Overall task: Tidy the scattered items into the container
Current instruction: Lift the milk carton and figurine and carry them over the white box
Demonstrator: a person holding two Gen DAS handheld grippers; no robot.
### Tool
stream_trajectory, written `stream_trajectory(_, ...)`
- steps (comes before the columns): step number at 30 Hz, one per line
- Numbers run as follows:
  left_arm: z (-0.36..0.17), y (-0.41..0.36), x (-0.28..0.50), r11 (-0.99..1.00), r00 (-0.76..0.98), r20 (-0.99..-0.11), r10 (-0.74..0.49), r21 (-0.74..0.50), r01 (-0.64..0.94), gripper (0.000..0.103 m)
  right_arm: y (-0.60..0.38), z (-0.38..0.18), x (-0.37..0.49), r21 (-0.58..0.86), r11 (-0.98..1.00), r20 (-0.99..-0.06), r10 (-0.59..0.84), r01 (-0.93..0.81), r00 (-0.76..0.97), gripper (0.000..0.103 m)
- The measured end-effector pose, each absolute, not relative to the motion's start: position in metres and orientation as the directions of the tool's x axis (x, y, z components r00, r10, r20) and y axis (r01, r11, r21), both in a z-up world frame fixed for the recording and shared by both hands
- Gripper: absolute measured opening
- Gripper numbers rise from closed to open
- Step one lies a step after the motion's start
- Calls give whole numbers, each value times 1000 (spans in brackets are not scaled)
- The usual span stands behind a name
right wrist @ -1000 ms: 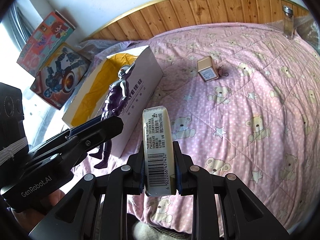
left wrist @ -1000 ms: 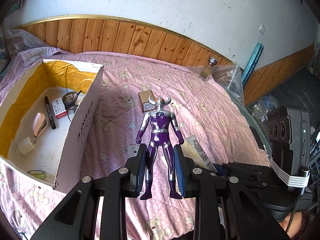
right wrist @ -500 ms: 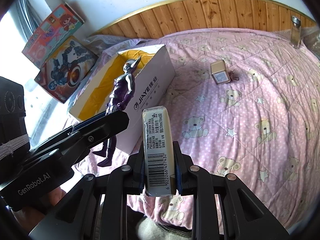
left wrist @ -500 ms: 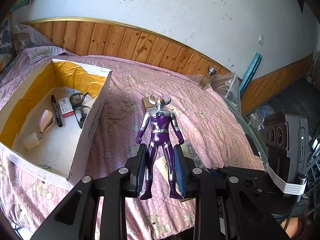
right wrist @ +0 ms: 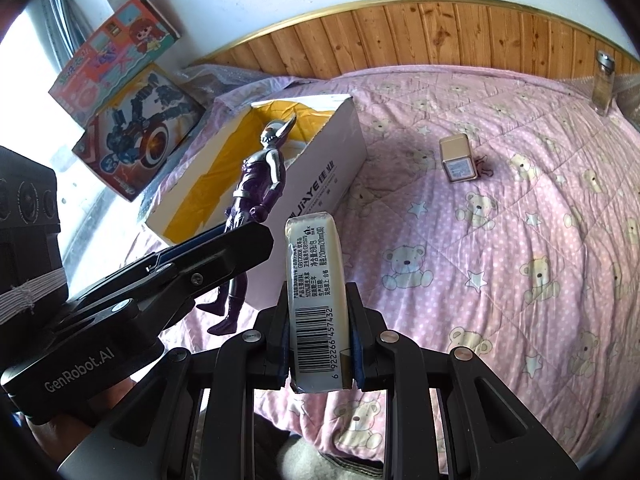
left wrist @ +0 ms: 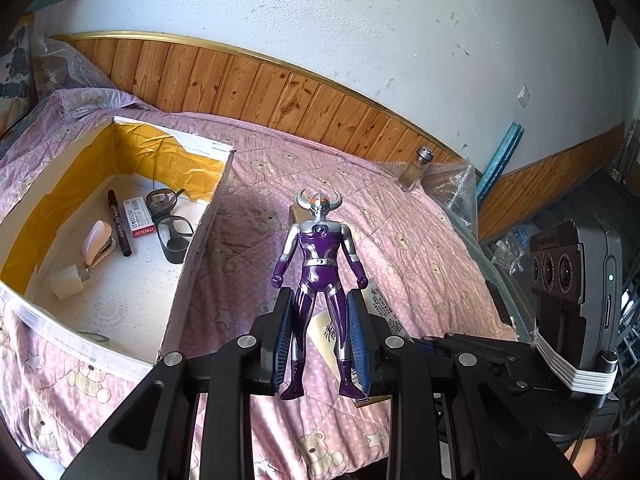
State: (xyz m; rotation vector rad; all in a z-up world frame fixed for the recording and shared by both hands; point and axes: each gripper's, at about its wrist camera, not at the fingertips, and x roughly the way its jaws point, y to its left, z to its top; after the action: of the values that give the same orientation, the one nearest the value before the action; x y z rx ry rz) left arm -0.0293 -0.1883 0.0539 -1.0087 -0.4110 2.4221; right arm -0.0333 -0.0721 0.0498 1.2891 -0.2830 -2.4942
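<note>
My left gripper [left wrist: 320, 336] is shut on the legs of a purple and silver horned toy figure [left wrist: 318, 256], held upright above the pink quilt. It also shows in the right wrist view as the toy figure [right wrist: 256, 184] beside the box. My right gripper [right wrist: 318, 344] is shut on a cream tissue pack [right wrist: 316, 280] with a barcode. The open white cardboard box [left wrist: 200, 240] with a yellow lining sits left of the figure. It holds a marker, an eraser, glasses, a stapler and a charger. A small tan box [right wrist: 458, 158] lies on the quilt.
A glass jar [left wrist: 416, 164] stands at the far edge by the wooden wall panel, next to bubble wrap. Two toy boxes [right wrist: 132, 92] lean against the wall behind the cardboard box. The pink bear-print quilt [right wrist: 500, 240] covers the whole surface.
Both grippers have risen and drawn back from the quilt with their items still held. The cardboard box now sits further into view, closer to the figure.
</note>
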Motion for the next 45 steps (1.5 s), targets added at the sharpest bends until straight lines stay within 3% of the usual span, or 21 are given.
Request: stream_trajectory(45, 64, -311, -58, -799, -697, -516, 498, -586, -137, 28, -186, 83, -102, 247, -891, -758, -423, 381, -497, 25)
